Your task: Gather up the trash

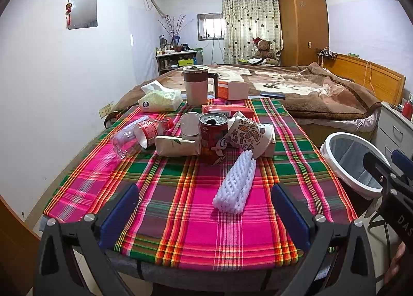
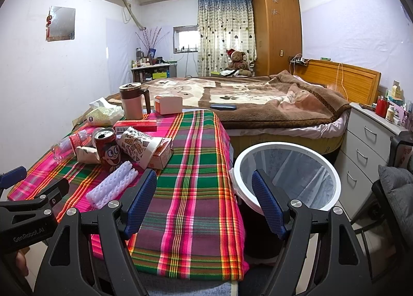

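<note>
Both grippers' fingers wide, empty, foam net ahead, bin part-hidden.

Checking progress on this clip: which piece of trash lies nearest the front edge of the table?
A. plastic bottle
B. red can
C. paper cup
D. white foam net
D: the white foam net lies alone in front of the red can and the rest of the pile.

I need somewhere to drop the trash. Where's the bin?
The white-rimmed bin stands on the floor off the table's right edge, between table and white drawers.
</note>
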A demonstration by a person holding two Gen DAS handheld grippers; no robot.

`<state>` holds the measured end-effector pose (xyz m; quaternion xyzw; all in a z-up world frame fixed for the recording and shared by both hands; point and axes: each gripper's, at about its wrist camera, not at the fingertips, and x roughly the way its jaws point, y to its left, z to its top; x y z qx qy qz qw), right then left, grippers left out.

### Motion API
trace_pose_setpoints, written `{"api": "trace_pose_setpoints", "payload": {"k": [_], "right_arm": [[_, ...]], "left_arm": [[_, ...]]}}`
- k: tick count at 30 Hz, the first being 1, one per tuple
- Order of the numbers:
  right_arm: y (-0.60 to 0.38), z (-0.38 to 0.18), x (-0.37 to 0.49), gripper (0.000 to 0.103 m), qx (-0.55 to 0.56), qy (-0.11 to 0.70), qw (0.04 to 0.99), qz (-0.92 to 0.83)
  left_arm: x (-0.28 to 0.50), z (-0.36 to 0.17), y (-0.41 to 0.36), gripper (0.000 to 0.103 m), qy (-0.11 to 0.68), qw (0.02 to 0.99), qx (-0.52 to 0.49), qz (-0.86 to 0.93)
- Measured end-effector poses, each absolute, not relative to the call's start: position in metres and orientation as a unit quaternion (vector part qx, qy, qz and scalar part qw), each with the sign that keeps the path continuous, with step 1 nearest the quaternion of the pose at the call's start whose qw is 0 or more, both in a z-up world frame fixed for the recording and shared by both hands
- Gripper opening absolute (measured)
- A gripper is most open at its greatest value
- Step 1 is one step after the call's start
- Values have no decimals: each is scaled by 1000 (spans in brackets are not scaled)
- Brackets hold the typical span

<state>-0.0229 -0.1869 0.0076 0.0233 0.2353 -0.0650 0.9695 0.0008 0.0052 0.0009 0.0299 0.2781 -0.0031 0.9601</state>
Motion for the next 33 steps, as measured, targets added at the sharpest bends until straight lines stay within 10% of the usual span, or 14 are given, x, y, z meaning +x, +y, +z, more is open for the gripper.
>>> {"api": "trace_pose_setpoints", "payload": {"k": [33], "right_arm": [[-187, 8, -24, 78, 24, 234, 970, -64]], "left_arm": [[0, 1, 8, 103, 278, 960, 31, -1]]}}
